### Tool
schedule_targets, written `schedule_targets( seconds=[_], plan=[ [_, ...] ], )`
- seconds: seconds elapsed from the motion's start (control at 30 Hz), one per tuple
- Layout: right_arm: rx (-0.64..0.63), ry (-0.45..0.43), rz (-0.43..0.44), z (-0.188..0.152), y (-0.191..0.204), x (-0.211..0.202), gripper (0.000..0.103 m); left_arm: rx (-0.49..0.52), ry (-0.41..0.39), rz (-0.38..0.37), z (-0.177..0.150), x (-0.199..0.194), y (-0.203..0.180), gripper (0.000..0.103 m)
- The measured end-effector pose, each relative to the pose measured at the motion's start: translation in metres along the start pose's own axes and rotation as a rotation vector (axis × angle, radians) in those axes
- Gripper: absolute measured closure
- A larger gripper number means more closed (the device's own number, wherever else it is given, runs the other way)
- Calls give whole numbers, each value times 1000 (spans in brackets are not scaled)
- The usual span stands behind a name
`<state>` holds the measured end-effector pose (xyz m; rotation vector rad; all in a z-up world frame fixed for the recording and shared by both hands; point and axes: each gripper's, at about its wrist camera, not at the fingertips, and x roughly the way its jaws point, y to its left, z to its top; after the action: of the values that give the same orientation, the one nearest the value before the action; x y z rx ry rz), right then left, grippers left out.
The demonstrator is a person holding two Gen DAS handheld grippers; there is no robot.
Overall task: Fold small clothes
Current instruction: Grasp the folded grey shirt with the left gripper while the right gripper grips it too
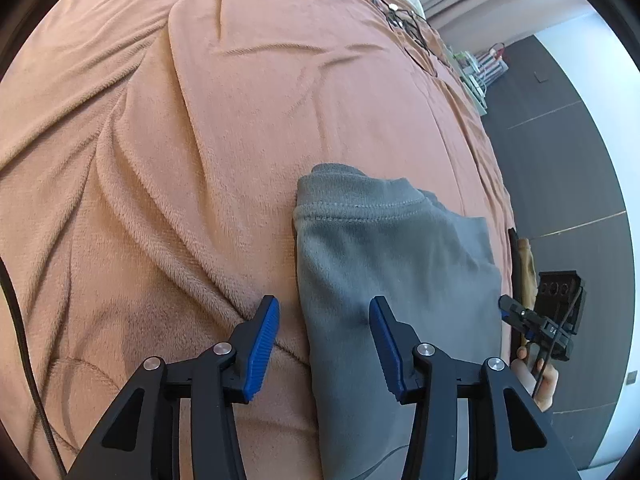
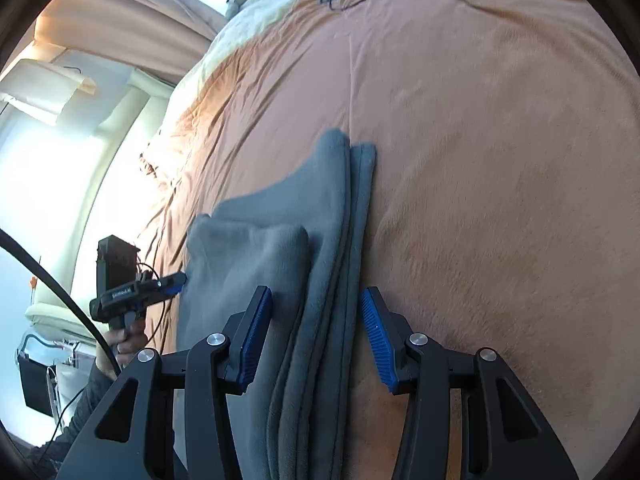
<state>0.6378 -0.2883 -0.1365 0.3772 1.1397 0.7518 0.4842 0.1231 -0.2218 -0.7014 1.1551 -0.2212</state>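
Note:
A grey fleece garment [image 1: 384, 264] lies folded on the orange blanket [image 1: 200, 120]; its stitched hem is at the far end. My left gripper [image 1: 324, 344] is open just above the garment's left edge, one pad over blanket, one over cloth. In the right wrist view the garment [image 2: 312, 248] shows stacked folded edges on its right side. My right gripper [image 2: 316, 336] is open, straddling those edges, holding nothing. Each view shows the other gripper at the garment's far side: the right gripper [image 1: 532, 320] and the left gripper [image 2: 140, 292].
The orange blanket [image 2: 480, 160] covers the bed. Black cables [image 1: 404, 20] lie at the far end near a cream pillow [image 2: 256, 20]. The bed's edge and dark floor [image 1: 560, 160] are to the right in the left wrist view.

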Motion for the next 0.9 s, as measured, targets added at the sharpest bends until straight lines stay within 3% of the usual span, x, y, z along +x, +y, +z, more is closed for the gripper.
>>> schedule_targets(
  seconds=[0.07, 0.17, 0.33, 0.47, 0.57, 0.9],
  plan=[
    [15, 11, 25, 6, -5, 6, 58, -5, -1, -9, 2, 2, 2, 54],
    [14, 9, 63, 14, -7, 12, 58, -15, -9, -16, 11, 10, 5, 63],
    [-7, 14, 54, 27, -6, 28, 59, -38, -28, -49, 27, 22, 7, 76],
    [-46, 23, -22, 32, 1, 36, 79, -36, -38, -28, 33, 25, 2, 85],
    [-89, 4, -70, 29, 11, 28, 86, -26, -60, -17, 30, 16, -4, 93],
    [-222, -98, -159, -4, 79, -24, 90, 68, -151, -30, 19, -47, -50, 96]
  ],
)
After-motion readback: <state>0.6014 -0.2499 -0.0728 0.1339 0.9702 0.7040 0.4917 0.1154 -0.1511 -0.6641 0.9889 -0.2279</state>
